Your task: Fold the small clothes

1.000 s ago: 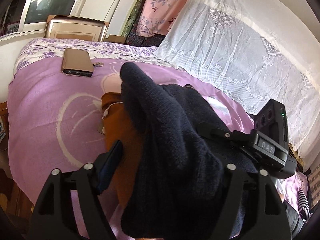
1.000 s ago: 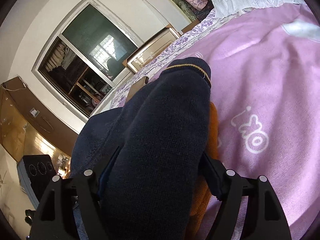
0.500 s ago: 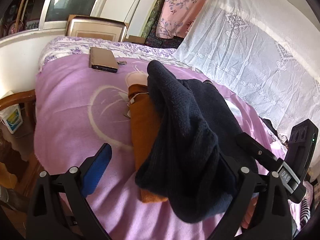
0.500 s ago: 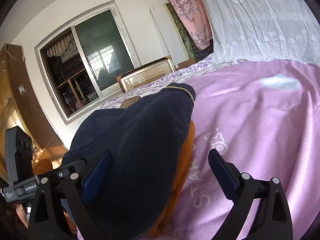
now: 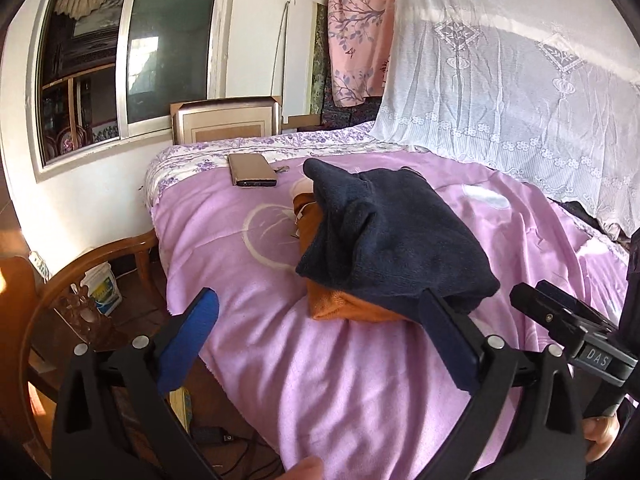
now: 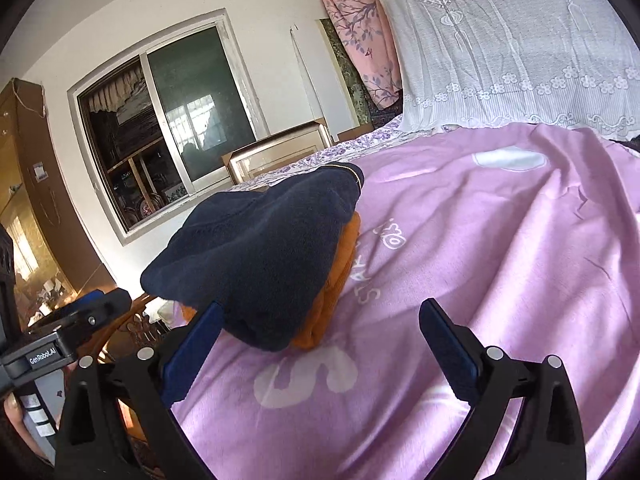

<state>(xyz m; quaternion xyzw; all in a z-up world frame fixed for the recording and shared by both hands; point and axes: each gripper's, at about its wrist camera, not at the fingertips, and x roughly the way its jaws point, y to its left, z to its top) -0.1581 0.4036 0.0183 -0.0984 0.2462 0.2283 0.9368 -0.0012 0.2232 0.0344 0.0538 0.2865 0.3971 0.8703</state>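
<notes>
Both claws had let go and drawn back: left claw (image 5: 320, 344) and right claw (image 6: 320, 348) gaped empty, navy sweater (image 5: 396, 240) ahead atop orange garment (image 5: 344, 308), nearer the right claw's left finger.

Left gripper (image 5: 320, 344) hangs low and near, jaws spread wide, blue-padded fingers (image 5: 188, 340) gripping nothing. Right gripper (image 6: 320, 344) sits the same way, jaws wide apart, pads (image 6: 448, 348) bare. Each one shows at the edge of the other's view: right gripper at far right, left gripper at far left, a hand (image 6: 16, 424) wrapped round its handle.
</notes>
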